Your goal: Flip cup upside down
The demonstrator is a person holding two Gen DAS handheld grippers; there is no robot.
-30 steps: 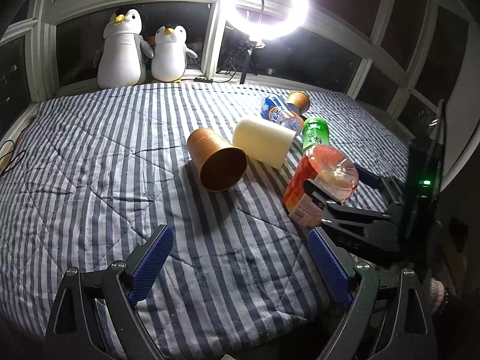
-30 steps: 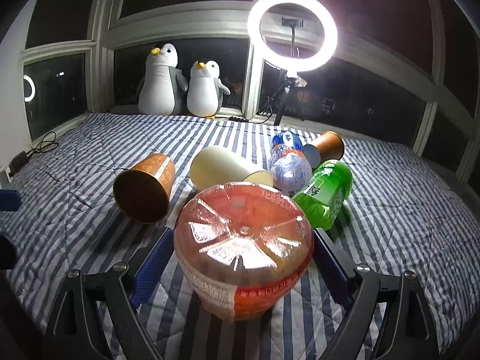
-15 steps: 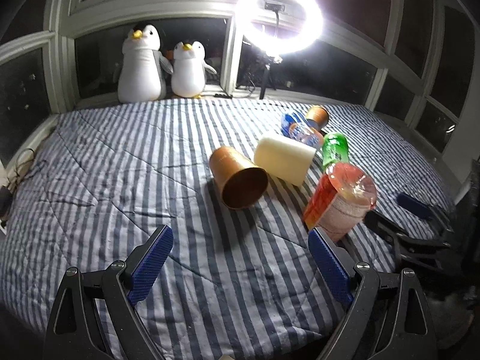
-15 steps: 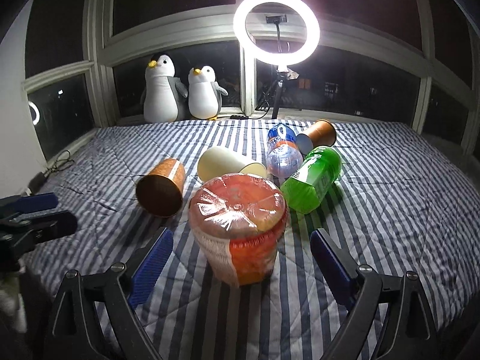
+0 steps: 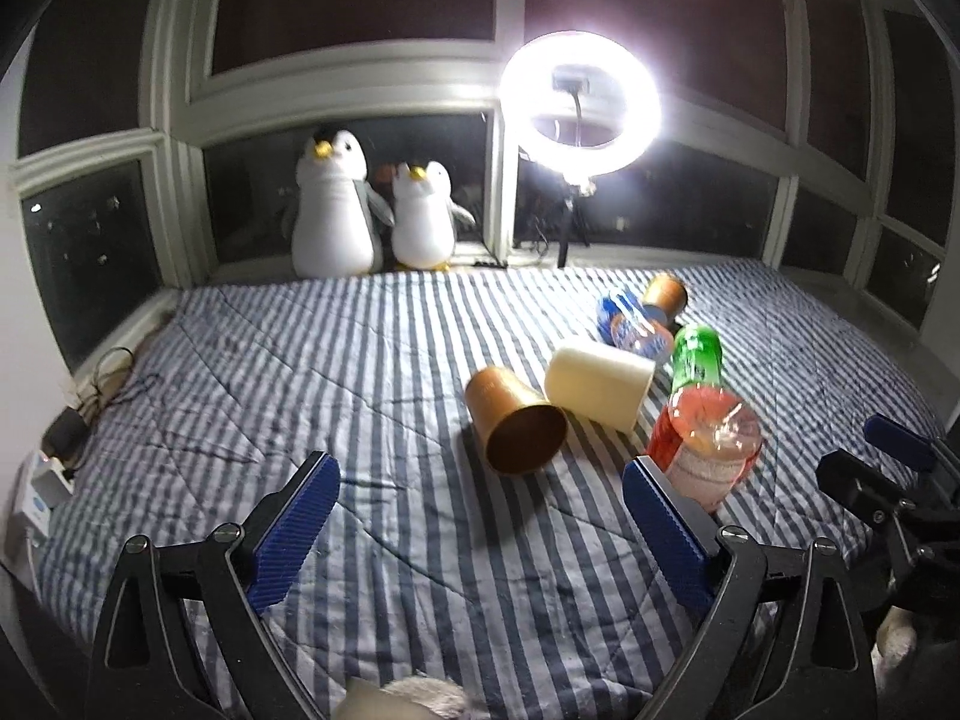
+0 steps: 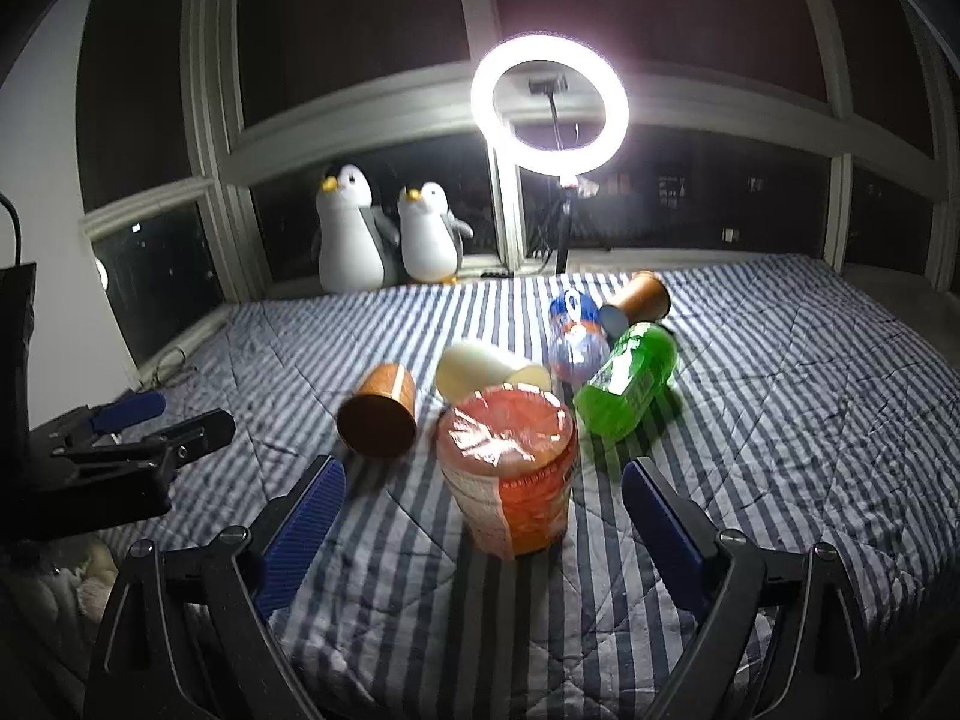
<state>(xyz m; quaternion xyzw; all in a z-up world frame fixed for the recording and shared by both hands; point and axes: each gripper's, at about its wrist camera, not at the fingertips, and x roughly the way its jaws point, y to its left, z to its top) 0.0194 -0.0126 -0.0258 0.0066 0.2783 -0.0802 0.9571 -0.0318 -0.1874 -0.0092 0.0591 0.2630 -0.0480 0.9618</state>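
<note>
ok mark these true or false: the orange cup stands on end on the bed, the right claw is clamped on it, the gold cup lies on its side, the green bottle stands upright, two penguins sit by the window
1. The orange cup stands on end on the bed. True.
2. The right claw is clamped on it. False: its jaws have just been opening and stand apart from the cup, nothing pressed between them.
3. The gold cup lies on its side. True, mouth toward the left wrist camera.
4. The green bottle stands upright. False: it lies on its side.
5. Two penguins sit by the window. True.
</note>
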